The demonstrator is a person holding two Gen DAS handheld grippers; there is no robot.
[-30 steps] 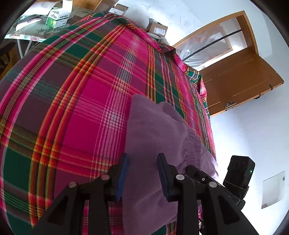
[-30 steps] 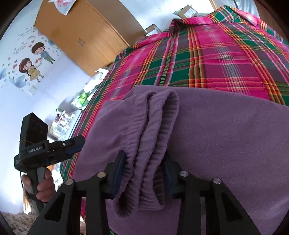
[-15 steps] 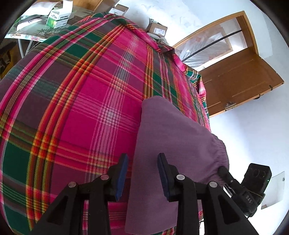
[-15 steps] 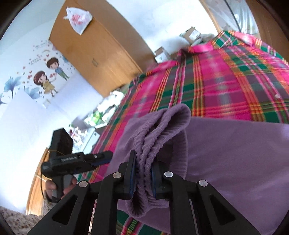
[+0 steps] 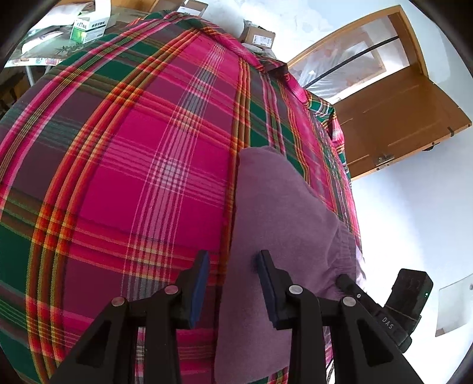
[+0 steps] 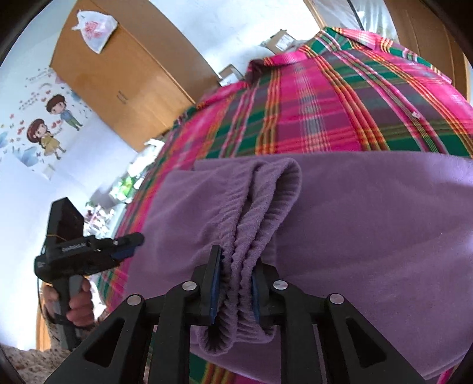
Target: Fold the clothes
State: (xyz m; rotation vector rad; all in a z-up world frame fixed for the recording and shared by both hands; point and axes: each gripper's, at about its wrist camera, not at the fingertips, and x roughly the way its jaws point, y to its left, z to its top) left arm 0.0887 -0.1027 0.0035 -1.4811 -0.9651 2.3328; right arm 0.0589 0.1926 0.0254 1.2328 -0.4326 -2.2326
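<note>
Purple garment's (image 6: 354,224) bunched waistband sits clamped in right gripper (image 6: 235,283); left gripper (image 5: 233,280) gapes empty above it

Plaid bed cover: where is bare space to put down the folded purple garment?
The plaid cover is bare left of the purple garment, up to the green box on the side table. The garment's own side, where the right gripper clamps it, is taken.

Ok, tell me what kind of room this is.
Probably a bedroom at home: a plaid bedsheet covers a wide bed, a wooden wardrobe stands by the wall, and cartoon wall stickers decorate it.
</note>
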